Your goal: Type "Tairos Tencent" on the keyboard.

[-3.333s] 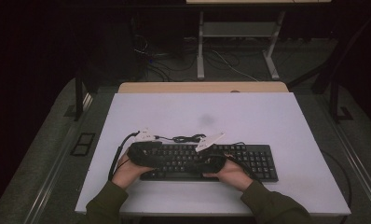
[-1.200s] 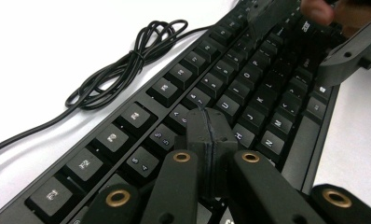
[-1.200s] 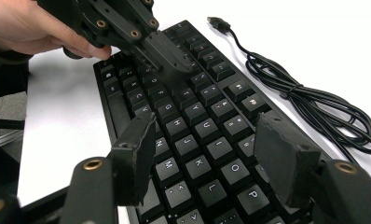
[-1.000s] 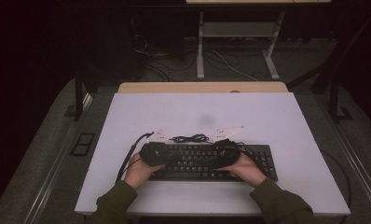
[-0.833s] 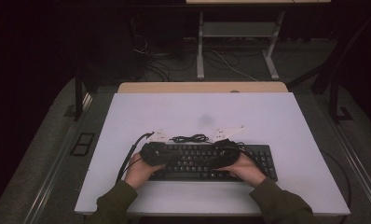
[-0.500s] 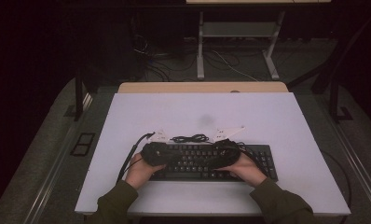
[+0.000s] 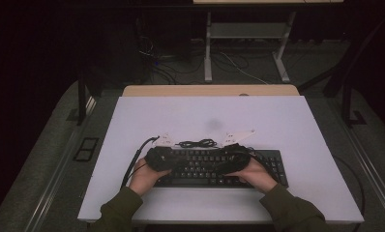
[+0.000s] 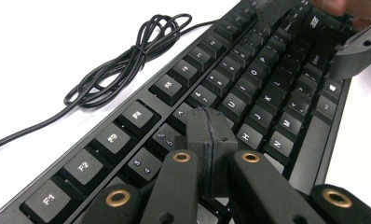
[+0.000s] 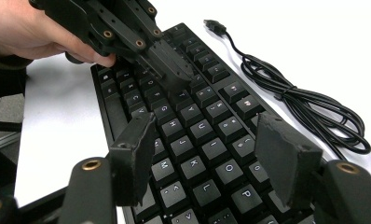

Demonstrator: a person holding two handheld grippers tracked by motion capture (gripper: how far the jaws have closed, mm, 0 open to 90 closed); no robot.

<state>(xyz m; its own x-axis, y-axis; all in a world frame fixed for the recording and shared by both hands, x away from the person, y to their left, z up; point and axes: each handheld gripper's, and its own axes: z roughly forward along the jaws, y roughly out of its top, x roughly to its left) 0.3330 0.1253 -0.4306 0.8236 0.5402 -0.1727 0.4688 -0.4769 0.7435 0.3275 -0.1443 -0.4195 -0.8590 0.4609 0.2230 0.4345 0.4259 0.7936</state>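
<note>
Keyboard (image 7: 219, 166) at six o'clock on the surface (image 7: 277, 121), cord (image 7: 196, 143) bundled just beyond at twelve. Left gripper (image 8: 210, 135) low over the number row, jaws together, nothing between. Right gripper (image 9: 207, 154) over the letter keys, jaws apart, empty. Risk: pressing two keys at once, or scraping a keycap loose; catching the cord, less likely.

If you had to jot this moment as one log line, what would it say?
left gripper: shut, tip on keyboard keys | right gripper: open, above keys, nothing between jaws | cable: coiled behind keyboard
</note>
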